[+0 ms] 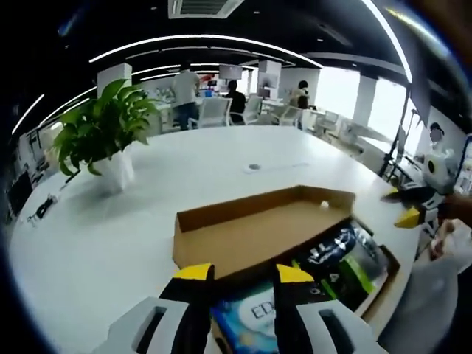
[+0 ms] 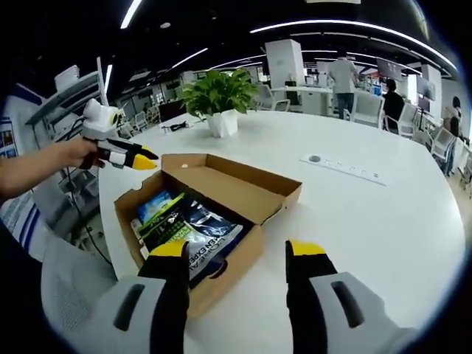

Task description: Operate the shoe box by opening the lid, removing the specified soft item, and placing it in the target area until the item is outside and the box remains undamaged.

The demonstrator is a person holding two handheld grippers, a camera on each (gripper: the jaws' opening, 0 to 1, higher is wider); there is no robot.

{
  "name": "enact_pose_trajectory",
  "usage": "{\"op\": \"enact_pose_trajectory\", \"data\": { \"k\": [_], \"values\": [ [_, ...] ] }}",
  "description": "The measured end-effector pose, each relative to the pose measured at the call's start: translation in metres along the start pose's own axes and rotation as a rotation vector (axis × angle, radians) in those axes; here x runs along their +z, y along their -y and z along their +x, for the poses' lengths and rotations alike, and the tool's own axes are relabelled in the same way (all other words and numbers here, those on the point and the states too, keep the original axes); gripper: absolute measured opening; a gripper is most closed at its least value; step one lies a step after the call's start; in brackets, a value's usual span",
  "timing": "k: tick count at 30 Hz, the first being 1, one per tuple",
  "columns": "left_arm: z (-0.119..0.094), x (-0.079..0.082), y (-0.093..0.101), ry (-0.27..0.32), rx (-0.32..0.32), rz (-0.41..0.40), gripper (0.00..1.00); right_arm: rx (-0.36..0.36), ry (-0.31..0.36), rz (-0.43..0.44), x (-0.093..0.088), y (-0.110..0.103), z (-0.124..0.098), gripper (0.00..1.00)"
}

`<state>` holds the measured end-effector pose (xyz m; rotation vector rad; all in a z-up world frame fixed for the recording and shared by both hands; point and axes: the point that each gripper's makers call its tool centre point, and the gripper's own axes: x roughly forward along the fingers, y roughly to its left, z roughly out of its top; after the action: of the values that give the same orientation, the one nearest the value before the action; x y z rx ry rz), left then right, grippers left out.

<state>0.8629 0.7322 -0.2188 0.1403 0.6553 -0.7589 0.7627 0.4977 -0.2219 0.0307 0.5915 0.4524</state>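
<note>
From my seat, the lid is already off the contents: the shoe box [image 2: 199, 214] sits open on the white table [image 2: 369, 221], its lid [image 2: 236, 184] folded back flat on the far side. So I judge the opening step done and the removal step about to begin.

Going left to right in the right gripper view: my left gripper [image 2: 129, 156] hangs just off the box's left corner, held by a hand [image 2: 77, 151]. Its yellow tips look drawn together, but they are too small for me to say whether it is closed. Next comes the box itself, packed with soft plastic packets: a blue one [image 2: 155, 206] at the left end, a dark one with white lettering [image 2: 210, 232] nearest me. My right gripper [image 2: 238, 249] is spread wide, holding nothing, its left jaw over the box's near wall and its right jaw over bare table. A potted plant [image 2: 220, 99] stands well behind.

In the left gripper view, the left gripper [image 1: 240, 273] shows a clear gap between its jaws and nothing clamped, with a blue-and-white packet [image 1: 254, 313] just beyond them.

Next I would lower one gripper onto a packet, pinch only the film, and lift straight up, keeping clear of the cardboard walls.
</note>
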Motion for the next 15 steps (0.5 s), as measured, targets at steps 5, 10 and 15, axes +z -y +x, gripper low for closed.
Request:
{"op": "enact_pose_trajectory", "data": {
  "k": [5,10,15],
  "values": [
    [-0.002,-0.005,0.016,0.009,-0.051,-0.030,0.37,0.010,-0.010,-0.017,-0.005,-0.004,-0.004,0.50],
    [-0.002,-0.013,0.026,0.000,-0.080,-0.037,0.41,0.014,-0.014,-0.018,-0.007,-0.005,-0.006,0.50],
    [0.000,-0.024,0.040,-0.016,-0.119,-0.039,0.45,0.017,-0.015,-0.016,-0.009,-0.006,-0.006,0.50]
  ]
}}
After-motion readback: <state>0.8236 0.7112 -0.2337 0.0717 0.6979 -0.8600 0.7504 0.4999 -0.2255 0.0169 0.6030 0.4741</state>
